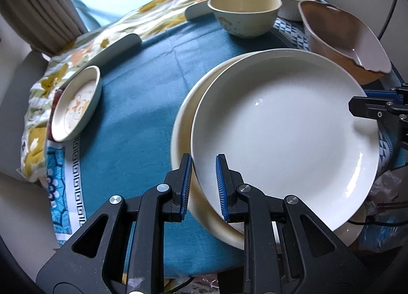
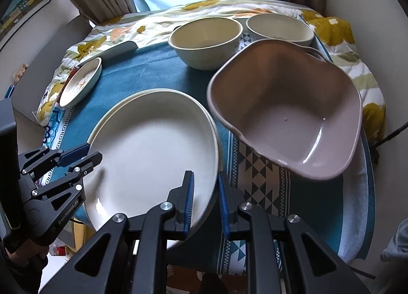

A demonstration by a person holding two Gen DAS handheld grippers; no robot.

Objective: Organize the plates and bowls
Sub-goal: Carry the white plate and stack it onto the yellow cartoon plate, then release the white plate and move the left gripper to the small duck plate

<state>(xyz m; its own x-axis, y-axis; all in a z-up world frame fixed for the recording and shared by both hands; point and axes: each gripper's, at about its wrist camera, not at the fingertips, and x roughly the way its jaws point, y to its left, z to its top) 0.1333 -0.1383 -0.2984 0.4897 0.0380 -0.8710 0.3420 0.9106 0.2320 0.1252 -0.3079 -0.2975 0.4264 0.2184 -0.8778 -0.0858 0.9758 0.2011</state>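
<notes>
A white plate (image 1: 283, 125) lies on a cream plate (image 1: 183, 125) on the teal cloth; both show in the right wrist view as the white plate (image 2: 153, 141) and the cream rim (image 2: 215, 125). My left gripper (image 1: 204, 187) straddles the white plate's near rim, jaws a little apart around it. My right gripper (image 2: 206, 199) straddles the opposite rim the same way. Whether either pinches the plate I cannot tell. A brown square bowl (image 2: 288, 115) sits to the right. Two cream bowls (image 2: 206, 39) (image 2: 279, 29) stand at the back.
A small patterned dish (image 1: 76, 105) leans at the table's left edge. A flat grey-green dish (image 1: 117, 48) lies behind it on the floral cloth (image 1: 163, 11). Curtains and a window are beyond the table. A cable runs off the right side.
</notes>
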